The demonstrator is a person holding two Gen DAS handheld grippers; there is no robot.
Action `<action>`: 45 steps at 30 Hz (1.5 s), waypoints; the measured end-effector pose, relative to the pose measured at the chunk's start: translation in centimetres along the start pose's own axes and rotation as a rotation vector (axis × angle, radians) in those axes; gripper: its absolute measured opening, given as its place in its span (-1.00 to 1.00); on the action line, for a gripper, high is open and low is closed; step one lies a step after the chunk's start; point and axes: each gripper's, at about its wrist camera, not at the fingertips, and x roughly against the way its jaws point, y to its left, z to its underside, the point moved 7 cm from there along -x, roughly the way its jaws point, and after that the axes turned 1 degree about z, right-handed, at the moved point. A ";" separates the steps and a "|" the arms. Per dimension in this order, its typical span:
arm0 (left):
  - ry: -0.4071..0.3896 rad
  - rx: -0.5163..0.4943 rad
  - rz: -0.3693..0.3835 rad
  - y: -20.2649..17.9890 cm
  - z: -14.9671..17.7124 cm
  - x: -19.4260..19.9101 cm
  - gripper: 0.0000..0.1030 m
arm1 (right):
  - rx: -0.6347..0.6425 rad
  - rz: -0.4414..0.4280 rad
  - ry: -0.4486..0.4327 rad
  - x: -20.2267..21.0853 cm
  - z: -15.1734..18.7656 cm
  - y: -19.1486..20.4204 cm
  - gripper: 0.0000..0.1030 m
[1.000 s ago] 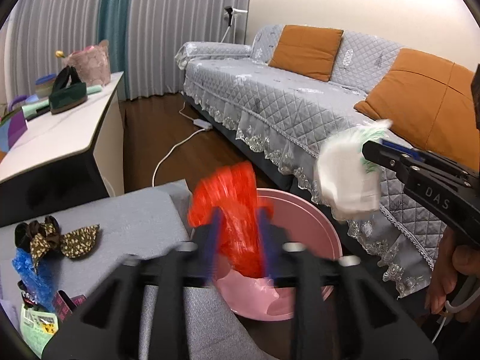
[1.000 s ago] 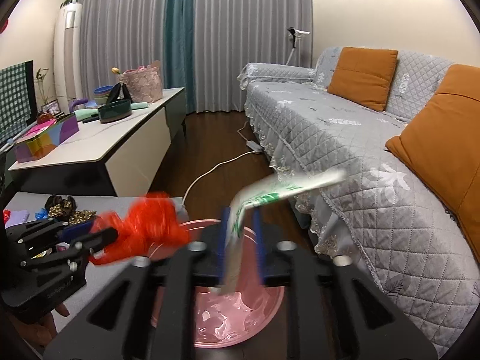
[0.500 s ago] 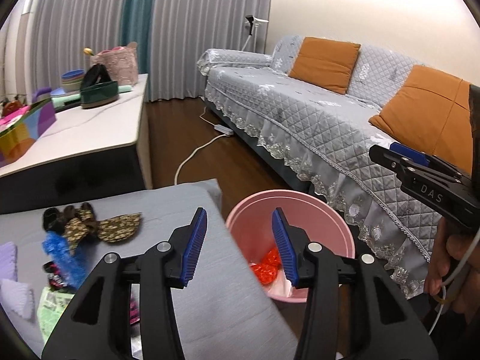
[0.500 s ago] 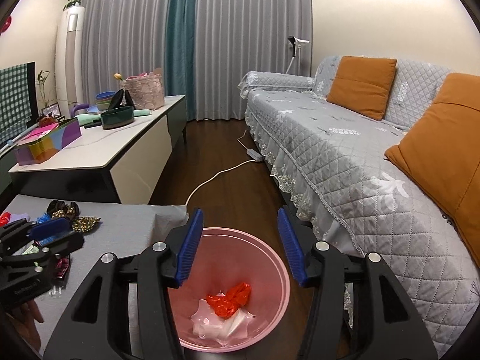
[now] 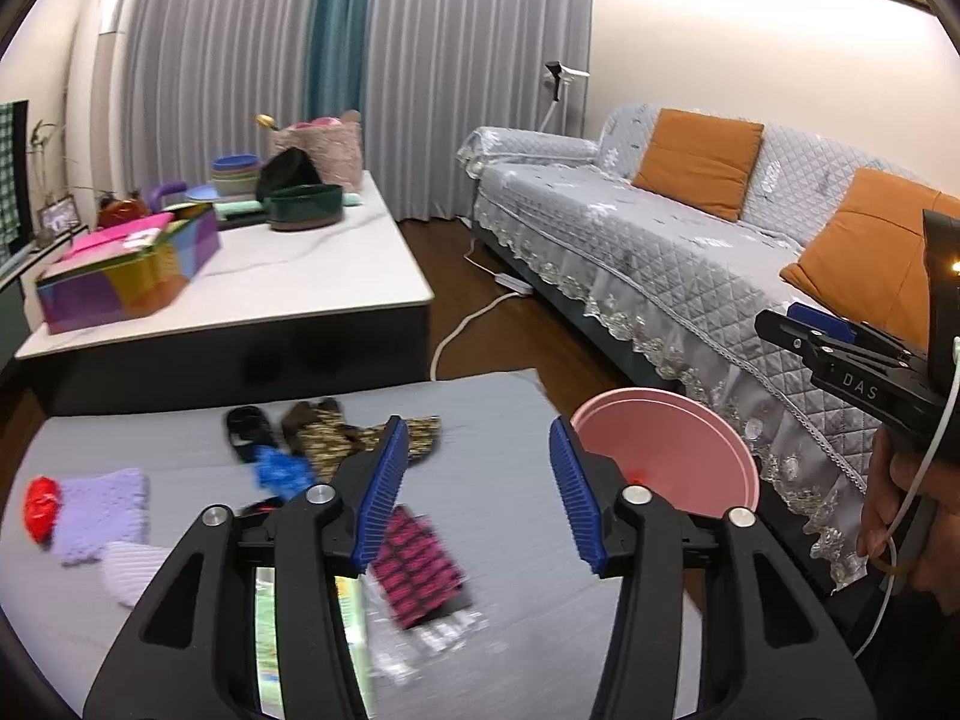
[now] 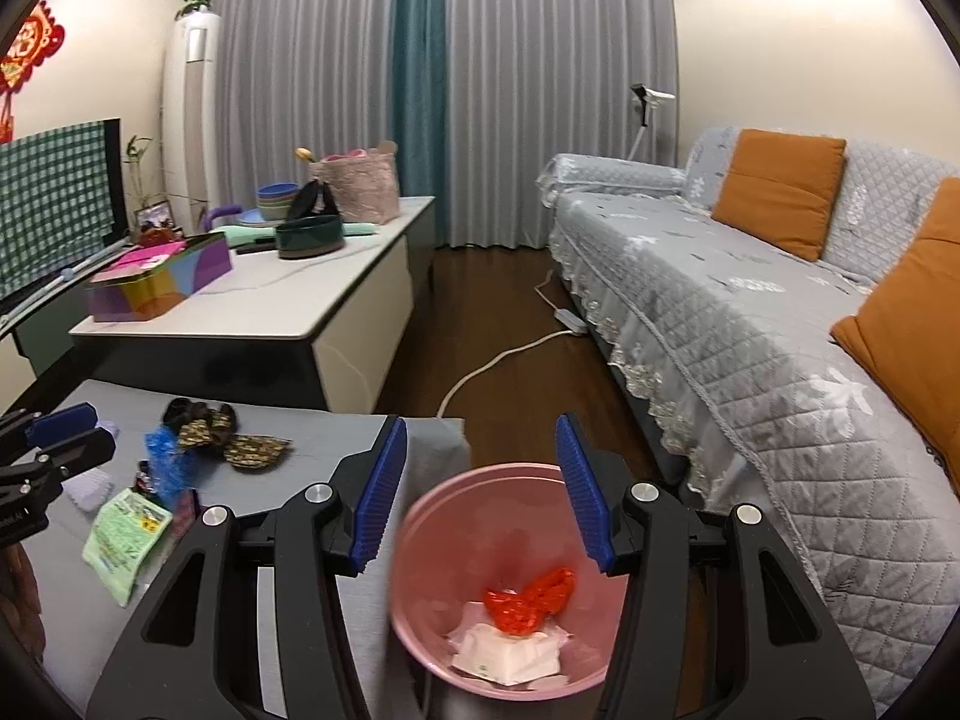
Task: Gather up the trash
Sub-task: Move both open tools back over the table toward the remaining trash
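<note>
Presently, in the left wrist view, the left gripper point(image 5: 477, 489) is seen empty, its jaws opening, above the grey table point(image 5: 516, 516); a red wad point(image 5: 41, 507), a blue wrapper point(image 5: 279, 471) and a pink-black packet point(image 5: 417, 567) are left uncollected among cloths. In the right wrist view, the right gripper point(image 6: 480, 495) is held half open and empty over the pink bin point(image 6: 420, 540), where red plastic point(image 6: 531, 597) and a white pack point(image 6: 510, 651) are already deposited. A green packet point(image 6: 123, 537) remains; hair bows point(image 6: 228, 435) lie beside it.
</note>
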 end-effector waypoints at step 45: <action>0.146 0.319 -0.384 23.3 10.3 1.3 0.36 | 0.088 -0.408 0.344 -8.8 10.2 23.3 0.02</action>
